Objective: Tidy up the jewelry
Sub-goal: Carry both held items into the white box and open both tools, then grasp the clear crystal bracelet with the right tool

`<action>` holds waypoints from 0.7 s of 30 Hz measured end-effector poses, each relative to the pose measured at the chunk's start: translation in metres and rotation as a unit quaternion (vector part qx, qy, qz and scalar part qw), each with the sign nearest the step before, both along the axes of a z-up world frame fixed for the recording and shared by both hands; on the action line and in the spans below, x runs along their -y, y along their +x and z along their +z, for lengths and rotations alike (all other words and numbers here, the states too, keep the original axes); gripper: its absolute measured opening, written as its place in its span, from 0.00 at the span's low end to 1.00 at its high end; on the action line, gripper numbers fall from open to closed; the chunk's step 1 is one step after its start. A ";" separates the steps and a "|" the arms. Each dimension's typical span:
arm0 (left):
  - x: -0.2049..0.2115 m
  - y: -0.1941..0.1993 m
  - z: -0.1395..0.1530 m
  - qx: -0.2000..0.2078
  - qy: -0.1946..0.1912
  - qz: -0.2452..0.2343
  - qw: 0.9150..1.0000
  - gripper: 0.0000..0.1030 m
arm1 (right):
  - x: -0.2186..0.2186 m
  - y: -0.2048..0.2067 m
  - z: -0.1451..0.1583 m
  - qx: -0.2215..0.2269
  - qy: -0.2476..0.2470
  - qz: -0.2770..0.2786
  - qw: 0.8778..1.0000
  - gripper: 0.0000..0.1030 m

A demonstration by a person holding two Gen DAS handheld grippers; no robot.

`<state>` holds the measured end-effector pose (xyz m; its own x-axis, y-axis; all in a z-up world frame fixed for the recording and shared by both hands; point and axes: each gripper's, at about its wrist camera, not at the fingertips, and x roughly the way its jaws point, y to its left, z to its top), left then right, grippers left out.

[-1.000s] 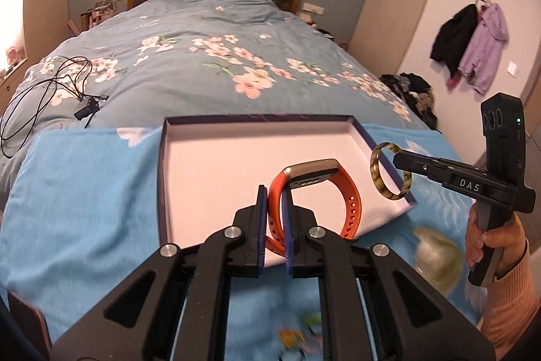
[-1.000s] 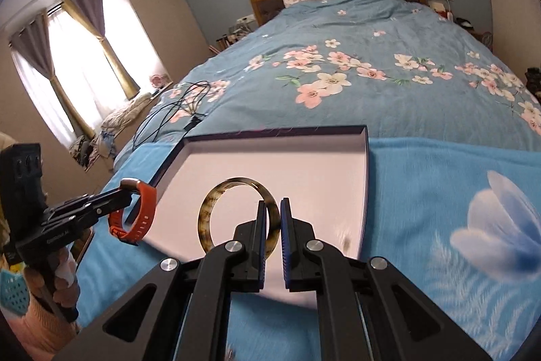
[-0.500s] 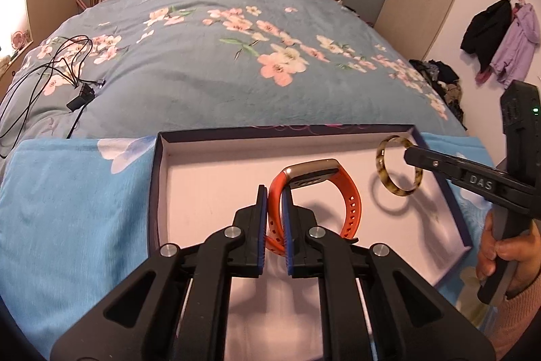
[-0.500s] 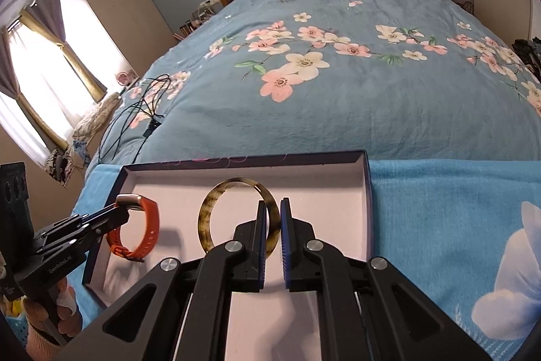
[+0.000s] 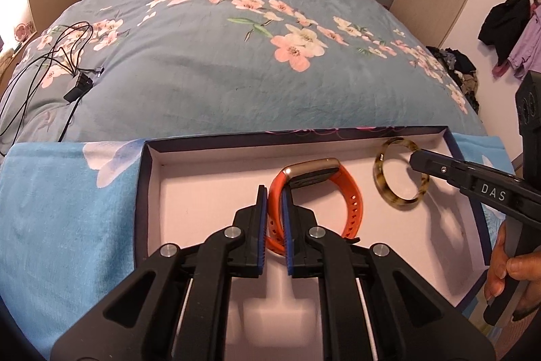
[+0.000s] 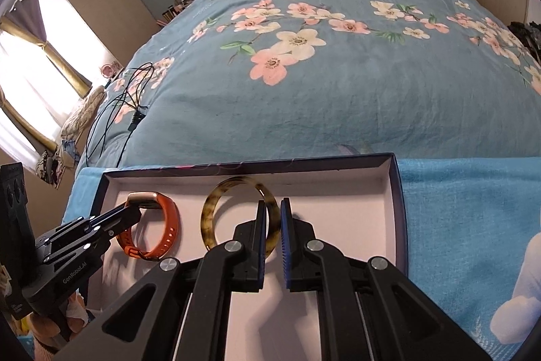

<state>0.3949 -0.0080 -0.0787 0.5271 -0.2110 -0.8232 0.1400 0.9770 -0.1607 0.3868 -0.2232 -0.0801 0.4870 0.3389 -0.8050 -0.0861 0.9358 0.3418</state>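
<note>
My left gripper is shut on the strap of an orange watch band with a gold-edged face, held over the pale floor of a dark-rimmed box. My right gripper is shut on a tortoiseshell bangle, held upright over the same box. From the left wrist, the right gripper reaches in from the right with the bangle. From the right wrist, the left gripper comes in at the left with the watch band.
The box sits on a light blue flowered towel at the foot of a bed with a blue floral duvet. A black cable and charger lie on the duvet at left. A person's hand holds the right gripper's handle.
Both grippers have moved forward and down over the box, which now fills the lower view. The bangle, earlier at the box's right edge, now hangs inside it. Both grips are unchanged.
</note>
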 end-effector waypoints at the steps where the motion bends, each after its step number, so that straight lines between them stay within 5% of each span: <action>1: 0.000 0.002 -0.001 -0.002 -0.001 0.002 1.000 0.09 | 0.000 0.001 -0.001 -0.002 0.003 -0.003 1.000 0.07; 6: -0.006 0.008 -0.005 -0.020 -0.012 0.012 1.000 0.10 | 0.001 -0.003 0.002 0.011 0.007 -0.007 1.000 0.18; 10: -0.011 0.004 -0.001 -0.014 -0.022 0.010 1.000 0.29 | 0.000 -0.019 0.014 0.040 0.001 0.005 0.999 0.31; 21: -0.030 -0.102 0.066 0.139 -0.032 -0.020 0.990 0.46 | 0.003 -0.151 0.066 0.181 -0.024 0.123 0.975 0.43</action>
